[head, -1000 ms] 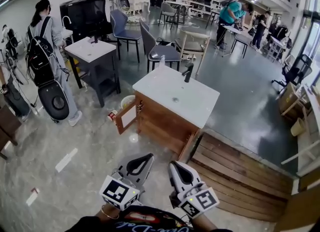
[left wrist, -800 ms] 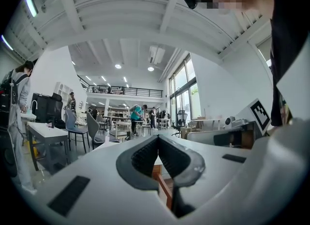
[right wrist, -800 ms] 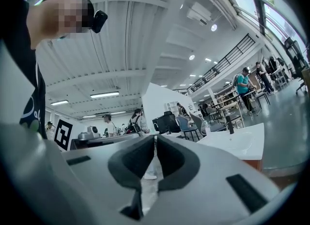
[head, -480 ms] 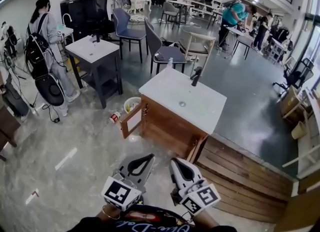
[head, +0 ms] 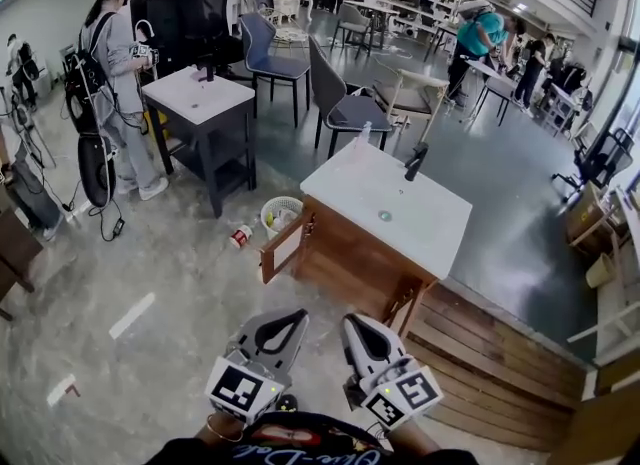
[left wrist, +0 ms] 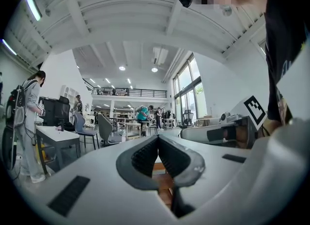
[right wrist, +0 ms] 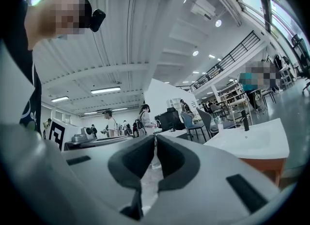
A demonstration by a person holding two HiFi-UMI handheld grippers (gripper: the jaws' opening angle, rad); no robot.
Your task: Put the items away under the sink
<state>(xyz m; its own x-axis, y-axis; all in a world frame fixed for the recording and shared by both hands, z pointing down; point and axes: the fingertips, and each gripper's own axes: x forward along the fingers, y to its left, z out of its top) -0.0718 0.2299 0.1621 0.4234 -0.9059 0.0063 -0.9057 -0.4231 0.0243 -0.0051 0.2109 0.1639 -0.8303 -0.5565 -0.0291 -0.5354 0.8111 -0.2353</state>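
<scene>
Presently held level, side by side: left gripper [head: 296, 316], right gripper [head: 350, 323], jaws of each pressed together, empty; ahead, sink cabinet [head: 352, 269] with door [head: 283, 248] ajar

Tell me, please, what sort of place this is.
Probably a large open lab or workshop hall, not a home: a wooden sink cabinet and a dark sink stand stand free on a bare concrete floor among scattered chairs.
</scene>
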